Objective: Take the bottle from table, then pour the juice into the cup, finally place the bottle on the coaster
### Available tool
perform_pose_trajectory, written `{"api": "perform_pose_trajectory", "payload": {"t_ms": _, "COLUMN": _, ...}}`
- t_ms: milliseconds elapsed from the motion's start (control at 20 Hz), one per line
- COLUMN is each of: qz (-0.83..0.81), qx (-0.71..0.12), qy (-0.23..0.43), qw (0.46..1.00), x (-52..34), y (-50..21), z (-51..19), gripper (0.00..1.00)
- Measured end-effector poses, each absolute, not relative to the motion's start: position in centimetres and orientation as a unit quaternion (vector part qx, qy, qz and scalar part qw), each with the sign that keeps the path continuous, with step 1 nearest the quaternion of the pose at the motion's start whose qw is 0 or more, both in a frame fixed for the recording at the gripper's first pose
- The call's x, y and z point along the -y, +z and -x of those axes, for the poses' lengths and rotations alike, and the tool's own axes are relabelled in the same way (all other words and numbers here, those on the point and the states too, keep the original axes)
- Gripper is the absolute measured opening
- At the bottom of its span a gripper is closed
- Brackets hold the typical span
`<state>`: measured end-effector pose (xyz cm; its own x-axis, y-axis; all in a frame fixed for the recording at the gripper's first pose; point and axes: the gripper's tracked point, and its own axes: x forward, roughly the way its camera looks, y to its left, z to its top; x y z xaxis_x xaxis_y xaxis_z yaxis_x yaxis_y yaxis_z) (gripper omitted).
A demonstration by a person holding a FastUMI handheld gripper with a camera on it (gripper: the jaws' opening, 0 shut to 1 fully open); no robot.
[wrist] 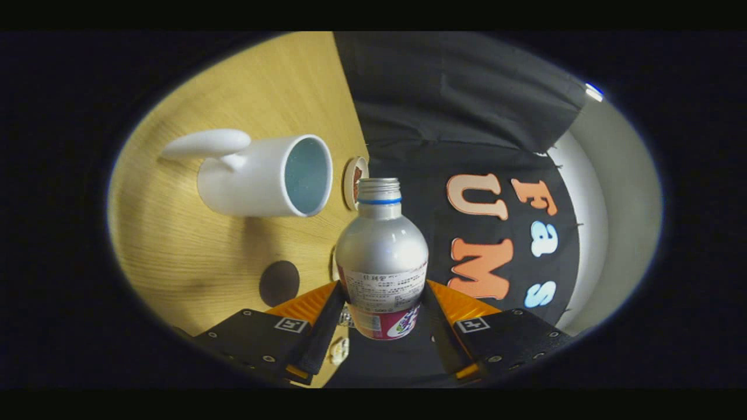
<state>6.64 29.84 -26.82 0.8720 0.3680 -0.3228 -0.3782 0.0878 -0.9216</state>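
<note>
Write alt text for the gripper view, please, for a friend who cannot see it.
The gripper is shut on a silvery bottle with its cap off, the view rolled sideways. Beyond the fingers, a white cup stands on the wooden table, with a round coaster just past it near the table's edge and black cloth behind.

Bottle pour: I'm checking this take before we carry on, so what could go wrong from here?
1. The bottle is uncapped and tipped between the tool fingers, its mouth short of the cup opening, so juice may land on the table.
2. The fingers hold it low on the label, so it could pivot or slip.
3. The coaster sits just behind the cup, so swinging the bottle there might knock the cup.
</note>
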Motion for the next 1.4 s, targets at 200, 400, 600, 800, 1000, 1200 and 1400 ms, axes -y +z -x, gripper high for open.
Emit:
{"api": "perform_pose_trajectory", "payload": {"t_ms": 200, "qz": 0.545, "qx": -0.045, "qy": 0.243, "qw": 0.801, "x": -28.0, "y": -25.7, "z": -6.8, "gripper": 0.77}}
{"api": "perform_pose_trajectory", "payload": {"t_ms": 400, "qz": 0.450, "qx": -0.072, "qy": 0.235, "qw": 0.858, "x": -25.7, "y": -24.0, "z": -7.4, "gripper": 0.77}}
{"api": "perform_pose_trajectory", "payload": {"t_ms": 600, "qz": 0.344, "qx": -0.097, "qy": 0.216, "qw": 0.909, "x": -22.6, "y": -22.6, "z": -7.8, "gripper": 0.78}}
{"api": "perform_pose_trajectory", "payload": {"t_ms": 800, "qz": 0.276, "qx": -0.121, "qy": 0.177, "qw": 0.937, "x": -18.3, "y": -22.7, "z": -8.4, "gripper": 0.77}}
{"api": "perform_pose_trajectory", "payload": {"t_ms": 1000, "qz": 0.219, "qx": -0.144, "qy": 0.148, "qw": 0.954, "x": -14.9, "y": -23.6, "z": -8.3, "gripper": 0.77}}
{"api": "perform_pose_trajectory", "payload": {"t_ms": 1200, "qz": 0.138, "qx": -0.164, "qy": 0.136, "qw": 0.967, "x": -13.2, "y": -24.6, "z": -8.0, "gripper": 0.77}}
{"api": "perform_pose_trajectory", "payload": {"t_ms": 1400, "qz": 0.081, "qx": -0.187, "qy": 0.127, "qw": 0.971, "x": -11.6, "y": -26.0, "z": -7.3, "gripper": 0.77}}
